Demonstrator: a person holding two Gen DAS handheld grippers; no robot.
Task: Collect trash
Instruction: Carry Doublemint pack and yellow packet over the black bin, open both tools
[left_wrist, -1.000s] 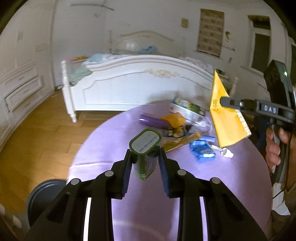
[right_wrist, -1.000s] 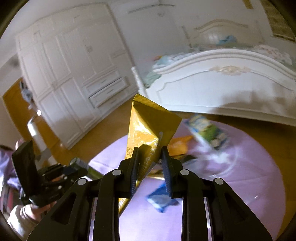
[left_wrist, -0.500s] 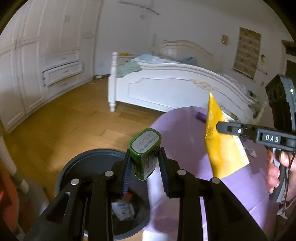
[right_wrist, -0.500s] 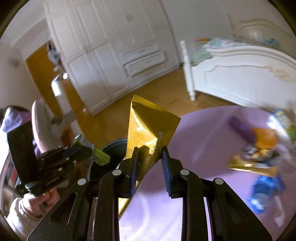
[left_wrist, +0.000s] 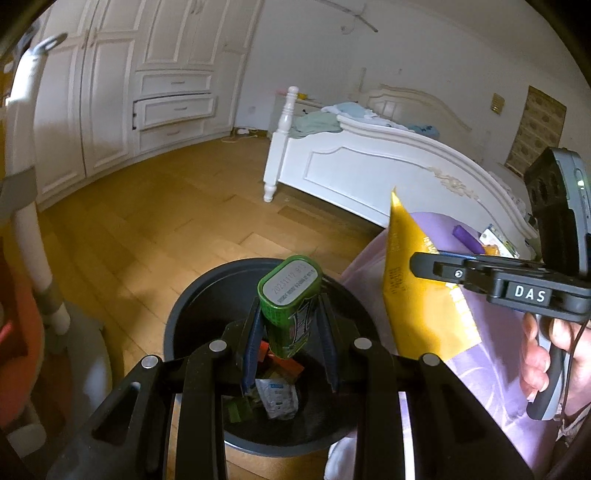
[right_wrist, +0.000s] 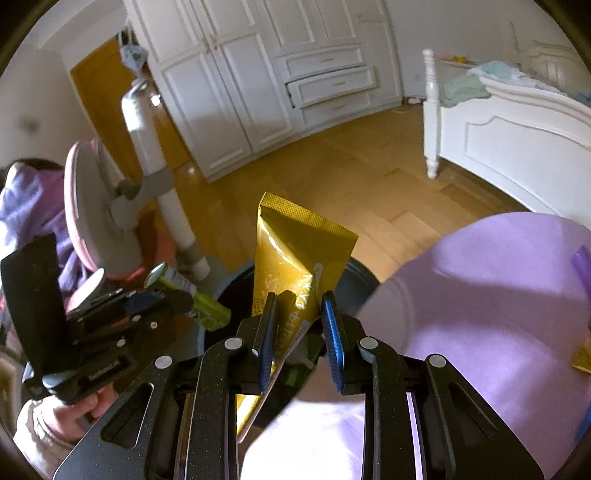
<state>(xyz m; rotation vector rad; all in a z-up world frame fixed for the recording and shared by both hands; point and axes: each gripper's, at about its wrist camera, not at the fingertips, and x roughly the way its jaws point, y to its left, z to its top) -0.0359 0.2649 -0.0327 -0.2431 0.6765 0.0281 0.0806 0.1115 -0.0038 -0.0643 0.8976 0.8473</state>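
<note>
We have swung both hands away from the purple-covered round table (right_wrist: 498, 280) and now hold them over the dark round trash bin (left_wrist: 192, 317) on the wooden floor, where a second ago the table filled both views; we judge both pieces are ready to drop. Our left gripper (left_wrist: 289, 325) is clamped on the green tin (left_wrist: 290, 302), right above the bin's mouth. Our right gripper (right_wrist: 298, 332) pinches the gold foil pouch (right_wrist: 295, 258) just beside it, over the rim. More litter remains on the table, mostly cut off. The bin's contents, a white wrapper and orange scraps, are half hidden behind our fingers.
</note>
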